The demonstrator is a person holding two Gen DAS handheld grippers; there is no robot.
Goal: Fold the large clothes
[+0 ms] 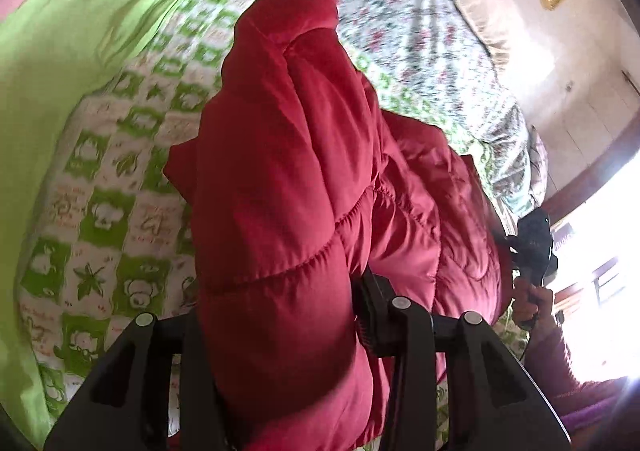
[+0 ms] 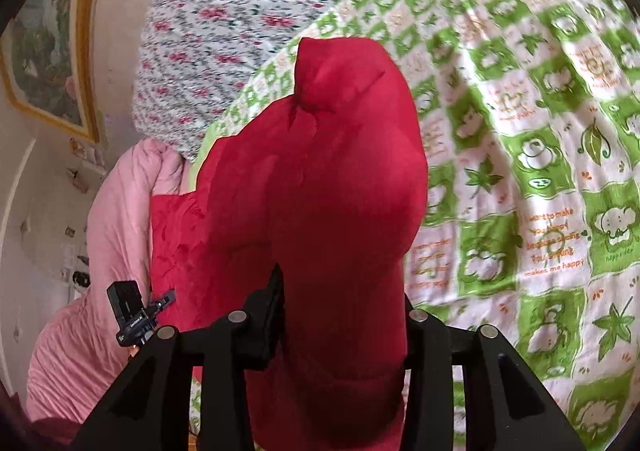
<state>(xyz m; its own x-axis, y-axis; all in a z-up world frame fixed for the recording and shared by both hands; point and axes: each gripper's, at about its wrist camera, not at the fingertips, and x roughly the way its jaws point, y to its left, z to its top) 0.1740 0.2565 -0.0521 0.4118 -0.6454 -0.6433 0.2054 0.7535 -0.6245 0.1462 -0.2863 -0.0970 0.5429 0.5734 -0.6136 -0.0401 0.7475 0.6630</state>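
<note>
A red quilted puffer jacket (image 1: 304,179) hangs bunched above the bed. My left gripper (image 1: 280,331) is shut on a thick fold of it, the fabric swelling out between the black fingers (image 1: 370,315). In the right wrist view the same jacket (image 2: 320,191) fills the middle, and my right gripper (image 2: 340,315) is shut on another fold of it. The other gripper shows at the right edge of the left view (image 1: 534,247) and at the lower left of the right view (image 2: 128,311). The jacket hides both pairs of fingertips.
A green and white cartoon-print quilt (image 2: 520,171) covers the bed under the jacket. A floral sheet (image 1: 400,23) lies beyond it. A pink duvet (image 2: 104,291) is heaped at the left. A gold-framed picture (image 2: 52,59) hangs on the wall. A bright window (image 1: 600,231) is at the right.
</note>
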